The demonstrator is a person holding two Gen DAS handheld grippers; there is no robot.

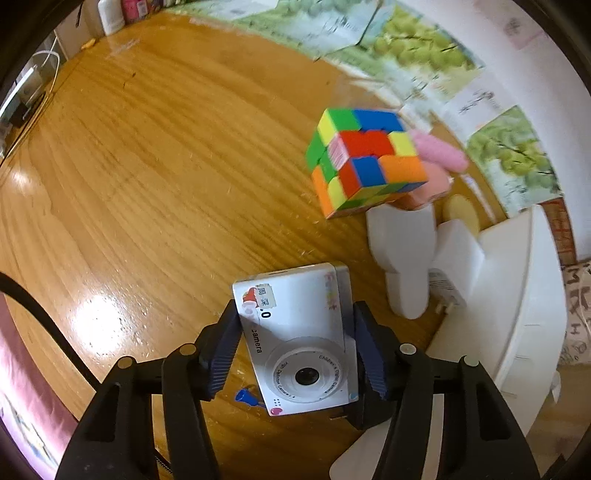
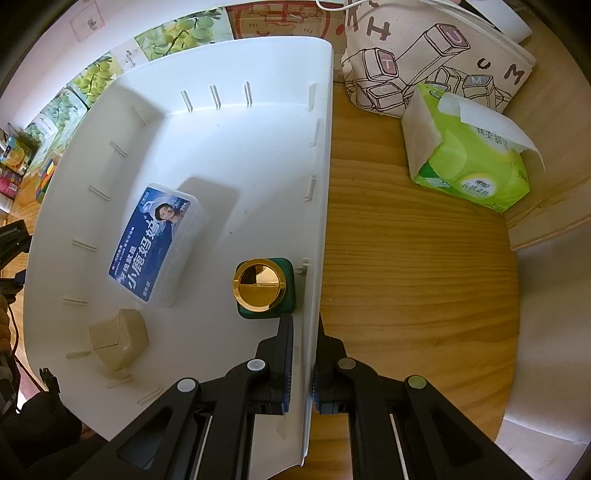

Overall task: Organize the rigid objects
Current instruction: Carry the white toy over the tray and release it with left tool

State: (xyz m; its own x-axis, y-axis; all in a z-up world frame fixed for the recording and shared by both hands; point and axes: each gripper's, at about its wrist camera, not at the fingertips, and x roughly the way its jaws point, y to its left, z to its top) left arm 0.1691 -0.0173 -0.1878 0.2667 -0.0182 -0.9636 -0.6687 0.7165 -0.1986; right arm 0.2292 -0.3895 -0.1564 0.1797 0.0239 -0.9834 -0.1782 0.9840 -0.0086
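My left gripper (image 1: 295,314) is shut on a white children's camera (image 1: 299,332), its dark ribbed pads pressed on the two short sides, lens facing up. Beyond it on the wooden table (image 1: 147,184) stands a colourful puzzle cube (image 1: 365,162) with a pink plush toy (image 1: 439,155) behind it. A white plug adapter (image 1: 402,258) lies next to the white bin (image 1: 517,295) at the right. My right gripper (image 2: 304,325) is shut on the bin's right wall (image 2: 317,221), one finger inside and one outside. Inside lie a blue-labelled clear box (image 2: 155,240), a green bottle with a gold cap (image 2: 260,284) and a beige block (image 2: 118,338).
A green tissue pack (image 2: 465,155) and a printed canvas bag (image 2: 424,48) sit right of the bin. Papers with green grape pictures (image 1: 413,48) line the table's far edge by the wall. A white bottle (image 1: 110,14) stands at the far left corner.
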